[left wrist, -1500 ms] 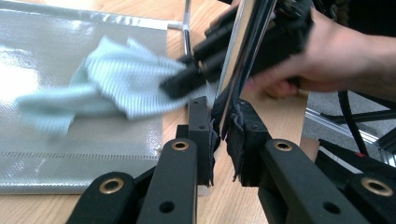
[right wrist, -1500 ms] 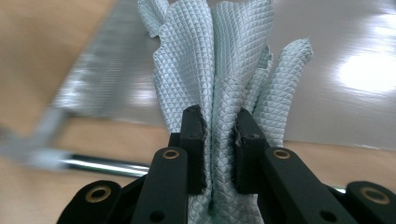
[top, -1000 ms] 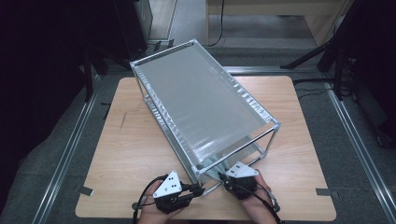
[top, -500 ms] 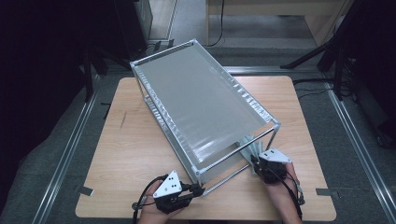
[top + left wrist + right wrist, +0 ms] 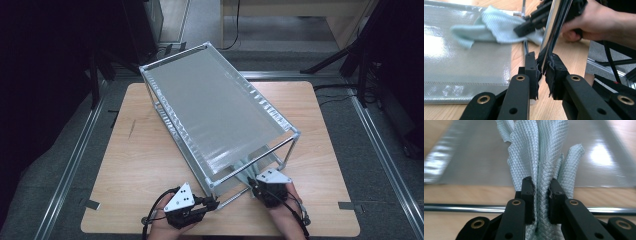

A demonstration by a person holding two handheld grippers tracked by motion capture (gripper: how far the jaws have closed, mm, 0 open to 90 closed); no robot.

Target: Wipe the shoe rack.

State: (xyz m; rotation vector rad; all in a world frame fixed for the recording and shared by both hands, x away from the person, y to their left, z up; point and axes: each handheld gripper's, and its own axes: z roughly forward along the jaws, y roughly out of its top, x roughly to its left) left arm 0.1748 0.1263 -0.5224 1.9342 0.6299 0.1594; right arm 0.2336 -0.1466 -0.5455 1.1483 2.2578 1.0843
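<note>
Light wooden table point(image 5: 150, 165), rounded corners, sits on a dark grey floor between metal floor rails.

On it, set diagonally: a two-tier shelf rack of chrome tube with silvery grey woven shelf sheets point(image 5: 210, 110). Its far end points to the upper left of the high view, and its near end sits at the table's front edge between both hands. In the left gripper view the lower shelf sheet point(image 5: 466, 62) lies flat just above the tabletop.

Left gripper point(image 5: 212, 204) is at the rack's near left corner. Its jaws are clenched on the chrome corner post point(image 5: 552, 27), with the frayed black pads pressed against the tube from both sides. The hand point(image 5: 165, 227) is at the table's front edge.

Right gripper point(image 5: 254, 186) reaches in under the near end of the rack at lower-shelf level. Its jaws are clamped on a pale mint-green waffle-weave cloth point(image 5: 541, 157), with bunched folds squeezed between the pads and fanning out above them. The jaws have just been closing slightly with the cloth between them.

The cloth lies bunched on the lower shelf sheet at its near edge, just past the chrome bottom rail point(image 5: 461, 208). Left gripper view shows the same cloth point(image 5: 491, 27) crumpled on the sheet, with the right gripper's tips point(image 5: 524, 26) on it.
</note>
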